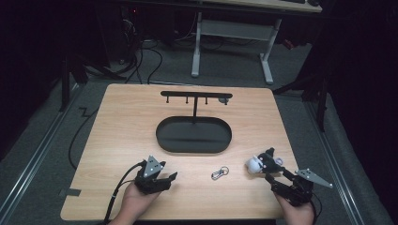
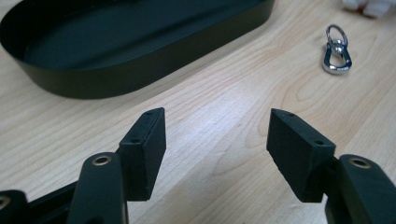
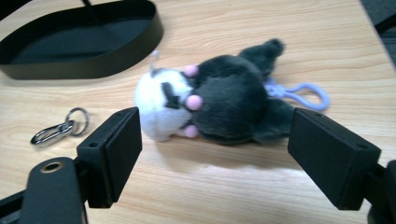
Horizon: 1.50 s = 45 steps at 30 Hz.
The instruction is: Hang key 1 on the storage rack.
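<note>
Black-and-white plush keychain toy (image 3: 219,105) lies on the wooden tabletop (image 1: 122,136), just ahead of the released right hand-held gripper (image 3: 215,149); approach step, and next it likely must advance and clamp the plush body.

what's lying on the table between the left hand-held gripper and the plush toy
A small metal key clip lies between the left hand-held gripper and the plush toy, with bare wood around it, as the high view shows.
</note>
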Each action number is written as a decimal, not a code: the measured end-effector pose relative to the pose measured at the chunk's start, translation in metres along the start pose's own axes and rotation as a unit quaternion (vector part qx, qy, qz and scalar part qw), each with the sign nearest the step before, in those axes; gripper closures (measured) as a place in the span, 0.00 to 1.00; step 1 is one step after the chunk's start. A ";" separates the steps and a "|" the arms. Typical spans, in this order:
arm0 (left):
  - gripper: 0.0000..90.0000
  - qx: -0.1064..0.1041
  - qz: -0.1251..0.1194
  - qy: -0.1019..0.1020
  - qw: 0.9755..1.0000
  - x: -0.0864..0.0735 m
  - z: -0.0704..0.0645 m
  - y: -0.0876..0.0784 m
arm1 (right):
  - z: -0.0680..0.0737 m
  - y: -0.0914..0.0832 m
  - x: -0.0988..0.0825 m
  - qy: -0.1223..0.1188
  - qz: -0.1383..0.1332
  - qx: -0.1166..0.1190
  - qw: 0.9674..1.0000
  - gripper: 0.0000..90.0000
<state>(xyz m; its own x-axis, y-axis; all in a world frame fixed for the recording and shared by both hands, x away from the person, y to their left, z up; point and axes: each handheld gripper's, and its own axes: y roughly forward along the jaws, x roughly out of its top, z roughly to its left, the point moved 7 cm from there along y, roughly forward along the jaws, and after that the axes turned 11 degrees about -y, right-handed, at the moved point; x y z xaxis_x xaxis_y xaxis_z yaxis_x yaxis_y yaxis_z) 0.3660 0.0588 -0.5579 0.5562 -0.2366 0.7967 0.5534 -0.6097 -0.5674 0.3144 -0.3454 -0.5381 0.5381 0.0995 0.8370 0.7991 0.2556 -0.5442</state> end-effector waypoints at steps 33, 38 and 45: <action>0.43 0.018 -0.040 -0.058 0.997 -0.003 0.060 -0.044 | -0.020 0.012 -0.019 -0.052 0.068 -0.040 0.996 1.00; 0.43 0.013 -0.041 -0.060 0.997 -0.005 0.058 -0.048 | -0.025 0.027 -0.014 -0.070 0.079 -0.047 0.993 1.00; 0.43 0.022 -0.042 -0.062 0.997 -0.014 0.059 -0.059 | -0.026 0.045 -0.005 -0.081 0.089 -0.044 0.992 1.00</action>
<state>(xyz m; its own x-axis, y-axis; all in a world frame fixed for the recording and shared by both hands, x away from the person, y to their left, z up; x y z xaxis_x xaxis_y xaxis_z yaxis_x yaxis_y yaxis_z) 0.3627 0.1428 -0.5481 0.5779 -0.0897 0.8112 0.6260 -0.5890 -0.5111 0.3549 -0.3595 -0.5685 0.6286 0.2905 0.7214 0.7194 0.1351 -0.6813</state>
